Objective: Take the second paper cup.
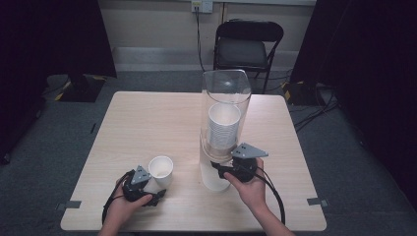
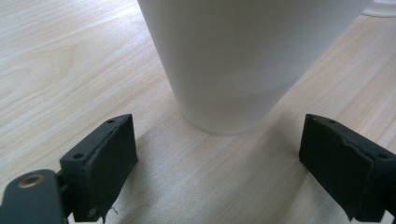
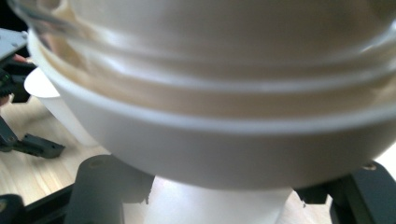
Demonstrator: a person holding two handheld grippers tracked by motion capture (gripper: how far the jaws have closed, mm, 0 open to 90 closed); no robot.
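A tall clear cup dispenser [image 1: 226, 98] stands on the wooden table [image 1: 147, 123] with a stack of white paper cups [image 1: 222, 128] inside. The lowest cup [image 1: 215, 179] sticks out below the tube. My right gripper [image 1: 219, 172] is shut on it from the right. In the right gripper view the black jaws sit either side of that cup [image 3: 219, 149], under the clear tube rim [image 3: 233, 79]. A single white paper cup [image 1: 161, 169] stands upright on the table. My left gripper [image 1: 158, 191] lies open just before it. Its jaws flank the cup's base [image 2: 229, 70] without touching.
A black folding chair [image 1: 248, 44] stands beyond the far table edge. Dark curtains hang on both sides, and cables run over the grey floor at the right. Bare tabletop stretches to the left and far side of the dispenser.
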